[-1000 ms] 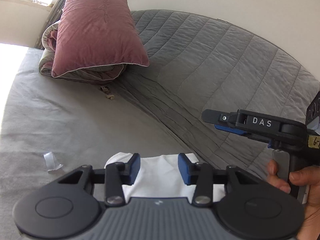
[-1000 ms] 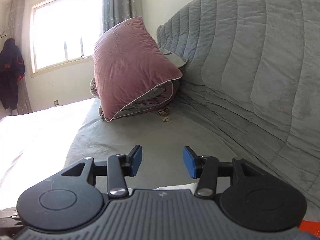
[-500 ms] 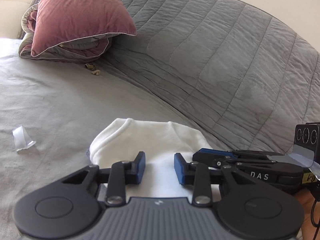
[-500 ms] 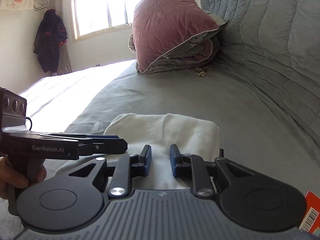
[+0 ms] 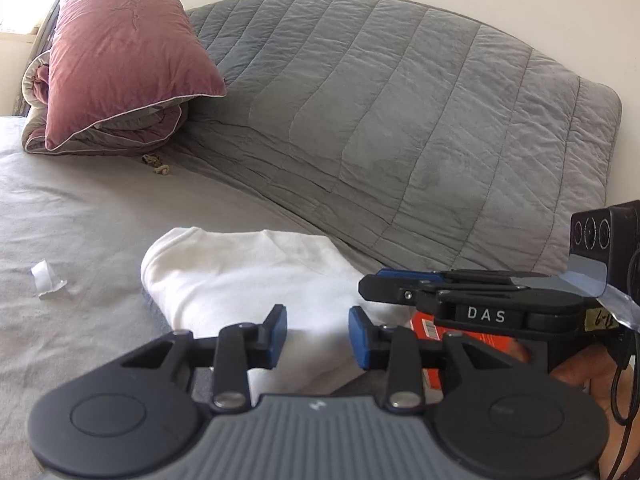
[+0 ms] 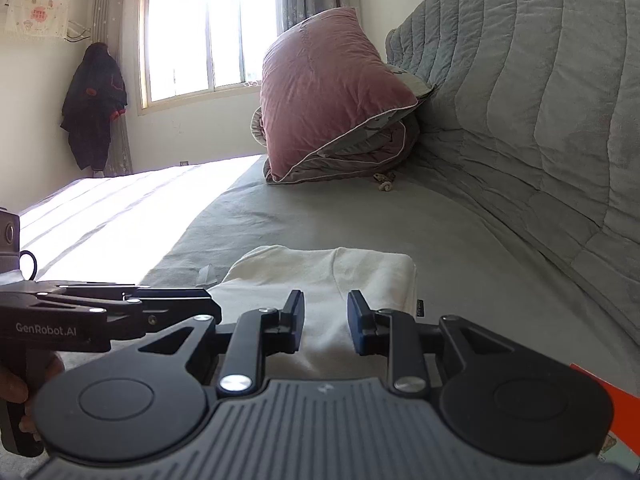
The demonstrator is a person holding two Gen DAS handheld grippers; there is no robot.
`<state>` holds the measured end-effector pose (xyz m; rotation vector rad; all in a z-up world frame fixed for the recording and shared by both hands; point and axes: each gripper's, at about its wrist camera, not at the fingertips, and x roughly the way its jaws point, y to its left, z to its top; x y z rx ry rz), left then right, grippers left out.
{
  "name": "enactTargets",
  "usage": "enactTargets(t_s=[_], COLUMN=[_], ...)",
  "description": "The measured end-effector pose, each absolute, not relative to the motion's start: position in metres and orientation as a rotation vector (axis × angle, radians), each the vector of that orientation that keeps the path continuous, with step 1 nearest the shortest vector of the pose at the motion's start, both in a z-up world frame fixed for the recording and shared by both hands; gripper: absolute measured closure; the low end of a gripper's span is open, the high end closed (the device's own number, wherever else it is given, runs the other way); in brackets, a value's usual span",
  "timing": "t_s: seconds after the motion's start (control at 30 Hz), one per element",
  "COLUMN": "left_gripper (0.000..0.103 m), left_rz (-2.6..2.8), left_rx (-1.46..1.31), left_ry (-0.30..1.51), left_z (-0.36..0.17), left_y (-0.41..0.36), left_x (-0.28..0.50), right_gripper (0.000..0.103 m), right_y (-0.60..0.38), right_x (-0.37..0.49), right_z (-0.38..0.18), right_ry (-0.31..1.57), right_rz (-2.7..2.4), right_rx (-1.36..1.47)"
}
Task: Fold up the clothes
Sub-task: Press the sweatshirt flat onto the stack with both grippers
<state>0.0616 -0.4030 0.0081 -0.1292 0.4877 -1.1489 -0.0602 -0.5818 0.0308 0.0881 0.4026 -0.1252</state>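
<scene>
Left wrist view: the folded white garment lies flat on the grey bed, near the quilted grey cover. Left tongs are released, pads apart above the garment's near edge. Right tongs likewise released over it, grasping nothing.

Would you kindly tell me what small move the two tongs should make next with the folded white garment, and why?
Probably lift both away: the folded white cotton garment already lies compact and flat on the grey bedsheet, and the left tongs and right tongs both hover open above it, gripping nothing.
</scene>
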Motion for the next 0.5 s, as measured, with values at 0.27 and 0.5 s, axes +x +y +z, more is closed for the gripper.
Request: enactTargets(t_s=[0.27,0.5], left_gripper=[0.066,0.059], left_rz=[-1.095,-1.014], left_rx=[-0.064,-0.043], left_ry=[0.543,0.63], left_z=[0.033,0.064], left_y=[-0.4,-0.383], left_x=[0.046,0.031], right_gripper=[0.074,0.058], right_y=[-0.562,-0.544], right_x=[-0.062,-0.076], right_z=[0.042,0.063], right_ry=[0.486,0.514], right_rz=[-0.177,-0.219], right_rx=[0.031,0.036])
